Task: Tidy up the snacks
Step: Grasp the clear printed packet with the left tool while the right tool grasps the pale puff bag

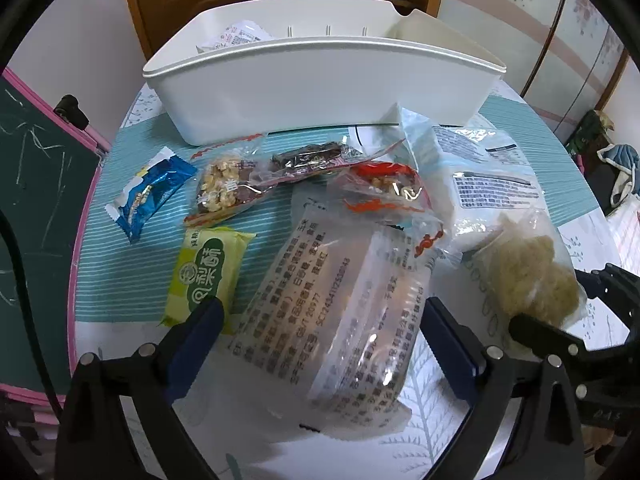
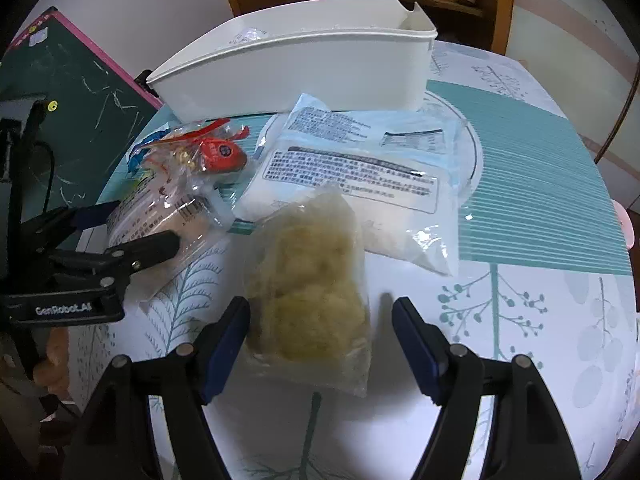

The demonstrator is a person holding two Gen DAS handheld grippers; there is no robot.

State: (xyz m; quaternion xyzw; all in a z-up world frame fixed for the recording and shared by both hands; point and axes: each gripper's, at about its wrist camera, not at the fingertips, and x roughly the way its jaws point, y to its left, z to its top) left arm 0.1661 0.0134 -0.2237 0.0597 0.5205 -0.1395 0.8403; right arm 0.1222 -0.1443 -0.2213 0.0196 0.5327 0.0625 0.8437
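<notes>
left wrist view shows little done: one packet point(image 1: 236, 36) lies in the white bin point(image 1: 320, 92) far ahead, the other snacks on the bench point(image 2: 540, 184), printed pouch point(image 1: 344, 320) between the open left tool point(image 1: 324, 316), crumbly bag point(image 2: 312, 292) between the open right tool point(image 2: 320, 316).

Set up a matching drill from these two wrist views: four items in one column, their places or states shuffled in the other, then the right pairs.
Column one:
1. white bin
2. blue wrapper snack
3. clear bag of pale yellow snack
4. printed translucent packet

Column two:
A. lies between the open fingers of the right claw
B. stands at the far side of the table, behind the pile
C. lies between the open fingers of the left claw
D. lies at the left edge of the pile, apart from both claws

Pairs: 1-B, 2-D, 3-A, 4-C
</notes>
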